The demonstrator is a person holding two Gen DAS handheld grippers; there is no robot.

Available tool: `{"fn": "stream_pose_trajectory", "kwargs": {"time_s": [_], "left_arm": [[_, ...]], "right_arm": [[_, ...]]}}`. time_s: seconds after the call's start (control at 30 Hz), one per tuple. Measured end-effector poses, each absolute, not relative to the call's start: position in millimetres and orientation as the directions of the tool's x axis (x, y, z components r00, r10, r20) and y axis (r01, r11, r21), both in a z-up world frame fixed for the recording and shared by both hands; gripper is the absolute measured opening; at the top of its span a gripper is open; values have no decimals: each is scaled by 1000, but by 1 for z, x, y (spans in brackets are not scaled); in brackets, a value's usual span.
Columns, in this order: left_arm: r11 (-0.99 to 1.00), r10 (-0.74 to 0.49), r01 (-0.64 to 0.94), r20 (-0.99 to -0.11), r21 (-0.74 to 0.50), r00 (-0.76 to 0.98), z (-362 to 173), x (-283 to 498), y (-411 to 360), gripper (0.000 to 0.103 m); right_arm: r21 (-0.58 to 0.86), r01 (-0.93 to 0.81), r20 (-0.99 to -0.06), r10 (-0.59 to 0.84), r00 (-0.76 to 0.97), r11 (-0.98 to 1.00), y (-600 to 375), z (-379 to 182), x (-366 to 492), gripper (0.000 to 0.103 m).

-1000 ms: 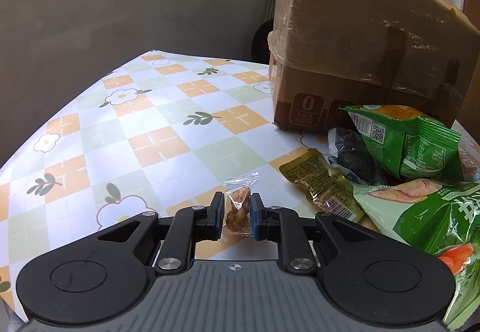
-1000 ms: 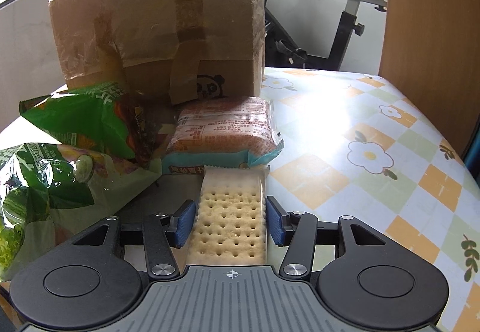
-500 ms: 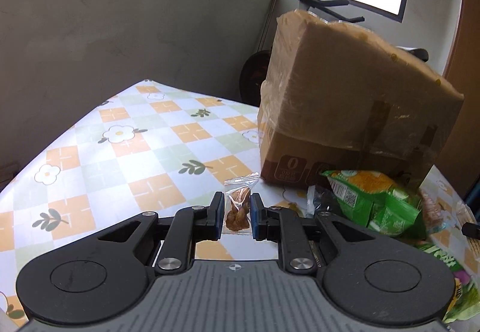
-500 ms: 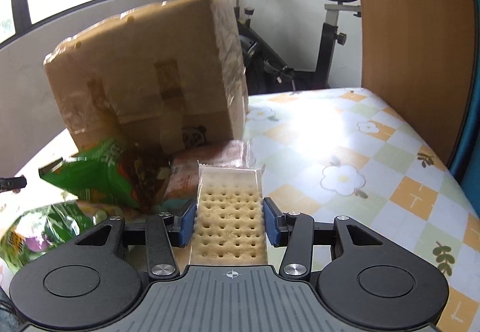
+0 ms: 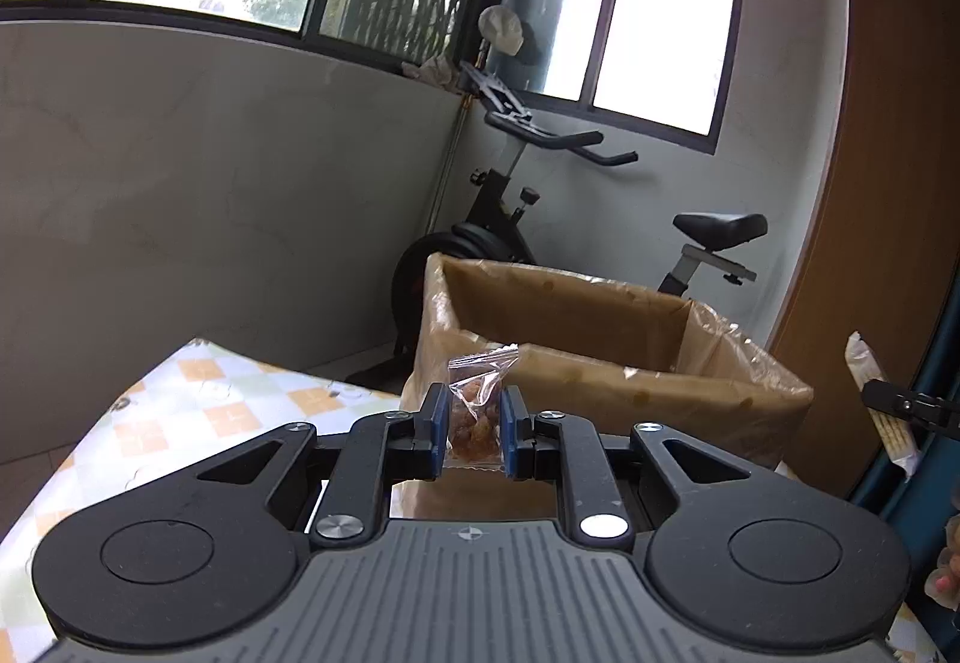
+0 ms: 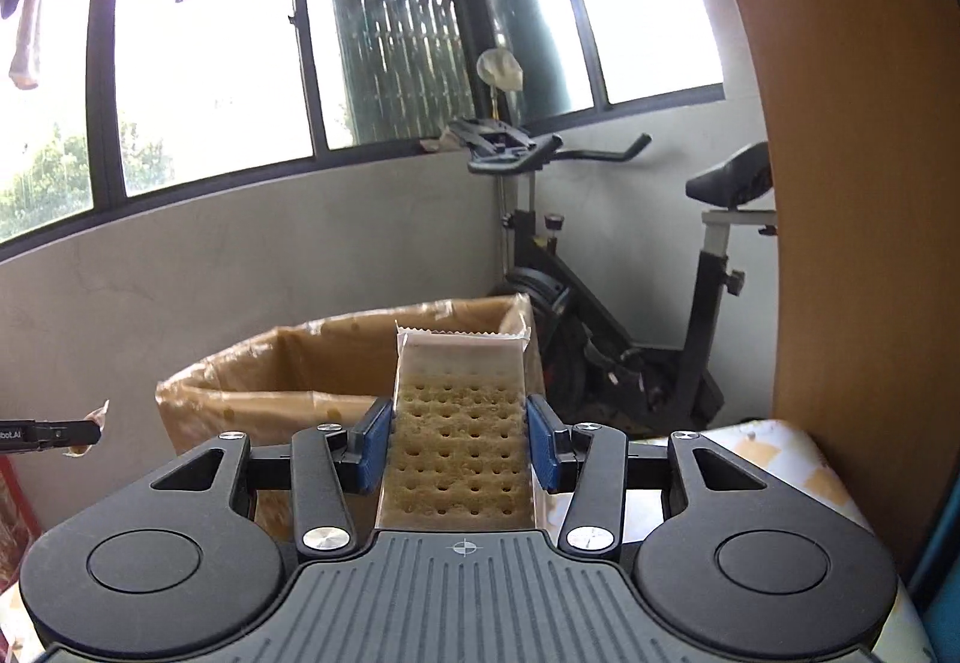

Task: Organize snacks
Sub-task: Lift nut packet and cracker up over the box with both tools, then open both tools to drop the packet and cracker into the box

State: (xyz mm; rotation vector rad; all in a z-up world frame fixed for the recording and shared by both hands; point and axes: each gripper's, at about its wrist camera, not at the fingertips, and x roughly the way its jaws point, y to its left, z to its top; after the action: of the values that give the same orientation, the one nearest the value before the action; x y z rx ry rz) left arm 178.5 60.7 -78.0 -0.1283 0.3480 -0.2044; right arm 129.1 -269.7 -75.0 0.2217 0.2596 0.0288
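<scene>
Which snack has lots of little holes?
The cracker pack in the right gripper. The small clear packet in the left gripper holds brown lumps instead.

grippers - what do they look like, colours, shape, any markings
Both the left gripper and right gripper match: black linkage arms with silver screws, blue pads on the jaws, round black discs either side, and a ribbed grey body with a small crosshair mark.

Daylight floods through the tall dark-framed windows (image 6: 210,63), blown out white; interior stays dim, edges bend with fisheye distortion

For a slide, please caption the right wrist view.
Right gripper holds a cracker pack before the open box.
</scene>
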Motion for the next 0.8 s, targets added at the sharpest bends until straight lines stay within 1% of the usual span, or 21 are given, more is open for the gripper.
{"fn": "stream_pose_trajectory", "kwargs": {"time_s": [0.13,0.17,0.23,0.37,0.47,0.67,0.73,0.77,0.8], "left_arm": [[960,-265,227,-274,-162,925,-51,204,38,19],[956,-280,242,-270,-166,921,-47,212,31,19],[960,-269,235,-270,-152,924,-44,230,17,19],[962,-263,223,-315,-158,912,-47,271,-1,19],[967,-247,208,-347,-144,905,-55,287,-4,19],[977,-212,184,-406,-108,889,-70,307,-8,19],[974,-225,195,-429,-112,875,-73,309,-6,20],[974,-224,195,-438,-111,871,-75,309,-5,22],[975,-223,194,-443,-110,868,-76,308,-5,34]], "right_arm": [[224,-29,-232,82,969,974,-267,-61,169,43],[219,-32,-236,85,968,975,-264,-60,182,43],[214,-29,-256,84,963,977,-259,-59,205,43],[196,-8,-313,70,947,981,-243,-67,246,43],[173,1,-350,61,935,985,-233,-75,265,43],[145,19,-399,41,916,989,-223,-89,282,43],[147,25,-409,38,912,989,-222,-92,283,43],[149,26,-413,39,910,988,-221,-93,282,43],[150,23,-412,42,910,988,-221,-94,280,44]]}}
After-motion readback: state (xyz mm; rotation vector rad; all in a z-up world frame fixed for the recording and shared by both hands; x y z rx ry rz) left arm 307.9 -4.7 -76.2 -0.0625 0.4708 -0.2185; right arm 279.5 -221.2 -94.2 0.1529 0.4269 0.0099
